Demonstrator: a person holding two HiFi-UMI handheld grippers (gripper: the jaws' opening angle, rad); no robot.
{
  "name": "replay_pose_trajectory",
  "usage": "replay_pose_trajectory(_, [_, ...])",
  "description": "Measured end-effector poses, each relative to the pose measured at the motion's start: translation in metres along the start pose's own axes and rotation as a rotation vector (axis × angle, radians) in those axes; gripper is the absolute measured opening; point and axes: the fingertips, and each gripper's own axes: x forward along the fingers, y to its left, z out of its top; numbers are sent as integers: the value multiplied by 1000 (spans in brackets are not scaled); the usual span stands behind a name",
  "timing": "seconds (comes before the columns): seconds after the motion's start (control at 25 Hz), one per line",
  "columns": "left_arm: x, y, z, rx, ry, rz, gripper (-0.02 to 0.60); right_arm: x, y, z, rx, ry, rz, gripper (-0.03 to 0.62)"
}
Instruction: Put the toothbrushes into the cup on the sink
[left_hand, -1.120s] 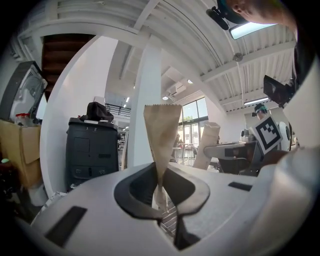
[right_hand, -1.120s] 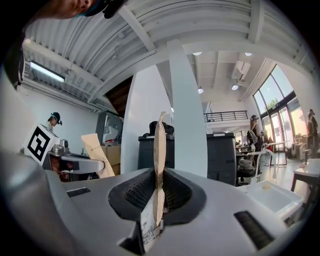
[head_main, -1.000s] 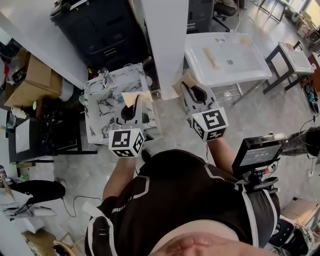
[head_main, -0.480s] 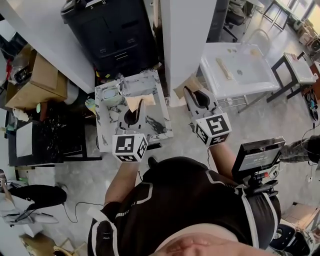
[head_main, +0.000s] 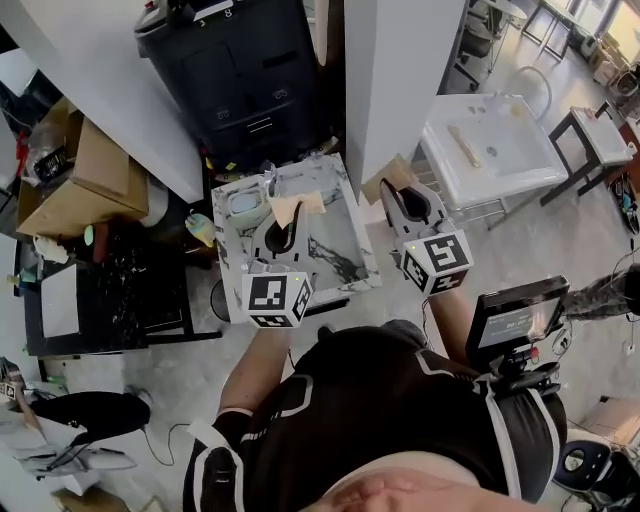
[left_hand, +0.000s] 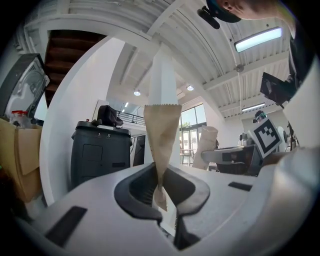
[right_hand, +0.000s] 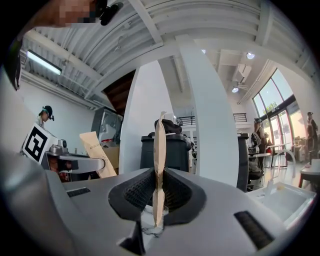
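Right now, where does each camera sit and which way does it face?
Head view: on the head, steeply down onto the marble sink; torso and both arms show.
Left gripper view: on the left claw, level toward the black cabinet; jaws pinch a paper packet.
Right gripper view: on the right claw, likewise level, pinching a second paper packet.
Shared: black cabinet.

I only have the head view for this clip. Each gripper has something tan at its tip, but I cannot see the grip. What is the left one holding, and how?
Observer: The left gripper is shut on a brown paper packet, pinched near its lower end and standing upright.
Operator: And the right?
Observer: The right gripper is shut on a second paper packet, upright and edge-on between the pads.
Operator: Contents?
Observer: Cannot tell. The first packet's top edge is zigzag-cut.
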Motion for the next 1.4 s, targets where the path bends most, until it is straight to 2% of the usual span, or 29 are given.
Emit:
replay_pose_trajectory(0.24, [12, 20, -9, -19, 14, -9, 32, 21, 4, -7, 5, 24, 3, 55])
replay_pose_trajectory(0.64, [73, 28, -21, -49, 30, 80, 32, 75, -42, -7, 14, 11, 85, 55])
replay_pose_trajectory(0.76, [88, 34, -34, -70, 46, 118, 32, 87, -51, -13, 16, 23, 107, 55])
replay_pose_trajectory(0.92, [114, 40, -53, -63, 73, 133, 32, 107, -63, -25, 39, 54, 127, 55])
replay_pose_trajectory(1.2, [153, 57, -97, 9, 122, 170, 32, 131, -72, -49, 58, 104, 160, 55])
replay_pose_trajectory(1.4, [174, 69, -131, 13, 163, 191, 32, 144, -77, -65, 53, 136, 181, 55])
